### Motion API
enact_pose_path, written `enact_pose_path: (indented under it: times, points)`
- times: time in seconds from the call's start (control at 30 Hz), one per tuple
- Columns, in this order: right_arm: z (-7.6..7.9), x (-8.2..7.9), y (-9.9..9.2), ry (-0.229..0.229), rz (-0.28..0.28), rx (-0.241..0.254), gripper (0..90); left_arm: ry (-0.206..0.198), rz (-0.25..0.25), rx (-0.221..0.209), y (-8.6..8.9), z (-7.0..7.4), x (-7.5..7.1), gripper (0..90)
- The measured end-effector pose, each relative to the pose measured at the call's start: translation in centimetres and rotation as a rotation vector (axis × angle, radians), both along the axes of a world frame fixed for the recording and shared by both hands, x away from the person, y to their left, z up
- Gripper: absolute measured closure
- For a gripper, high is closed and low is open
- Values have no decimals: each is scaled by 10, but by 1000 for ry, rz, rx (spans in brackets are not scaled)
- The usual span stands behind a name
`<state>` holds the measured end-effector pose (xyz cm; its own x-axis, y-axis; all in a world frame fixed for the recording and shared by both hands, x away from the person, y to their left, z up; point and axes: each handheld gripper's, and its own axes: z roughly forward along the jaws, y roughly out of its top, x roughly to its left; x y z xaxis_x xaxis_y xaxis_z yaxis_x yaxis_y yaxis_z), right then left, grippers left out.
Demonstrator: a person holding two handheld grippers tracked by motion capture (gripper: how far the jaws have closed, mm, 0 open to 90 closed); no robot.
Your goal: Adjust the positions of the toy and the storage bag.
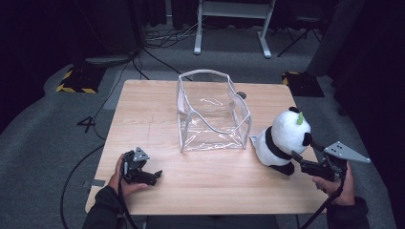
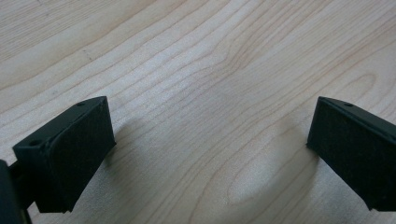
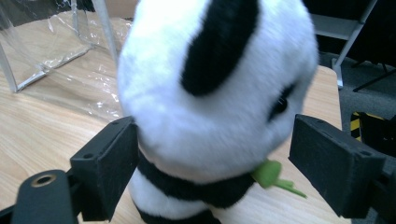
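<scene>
A black-and-white panda plush [image 1: 284,136] with a green sprig sits upright on the right side of the wooden table [image 1: 143,109]. My right gripper [image 1: 297,160] is at its near right side, held in a hand. In the right gripper view the panda's head [image 3: 210,70] sits between the wide jaws of that gripper [image 3: 215,140]; the left pad [image 3: 112,168] grazes the fur, the right pad [image 3: 331,163] stands off it. My left gripper [image 1: 157,174] rests low at the table's front left, open [image 2: 210,140] over bare wood.
A clear plastic bag [image 1: 212,114] with white edging stands open-topped at the table's middle, just left of the panda, and appears again [image 3: 60,46] behind the plush. Cables, a white desk frame [image 1: 234,24] and yellow-black striped floor plates lie beyond the table.
</scene>
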<state>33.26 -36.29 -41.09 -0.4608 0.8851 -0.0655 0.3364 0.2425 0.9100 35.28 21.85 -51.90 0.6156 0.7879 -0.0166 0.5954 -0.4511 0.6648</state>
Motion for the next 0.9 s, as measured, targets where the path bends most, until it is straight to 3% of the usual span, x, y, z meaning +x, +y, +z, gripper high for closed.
enact_pose_path:
  times: [0.23,0.3,0.43,0.5,0.57,0.8,0.9]
  points:
    - [-1,10,14,26,-70,13,93,1,-1,1,0,0,0,6]
    - [-5,18,21,52,-85,-2,80,1,-1,1,0,0,0,6]
    - [-12,25,29,57,-100,-17,71,0,-1,1,0,0,0,6]
    - [-17,34,36,53,-134,-50,61,0,0,1,0,0,0,6]
    - [-19,39,38,69,-144,-39,58,0,-1,1,0,0,0,6]
    - [-22,50,40,81,-123,-16,51,0,0,0,0,0,0,6]
    - [-25,57,40,101,-78,-34,73,0,-1,0,0,0,0,6]
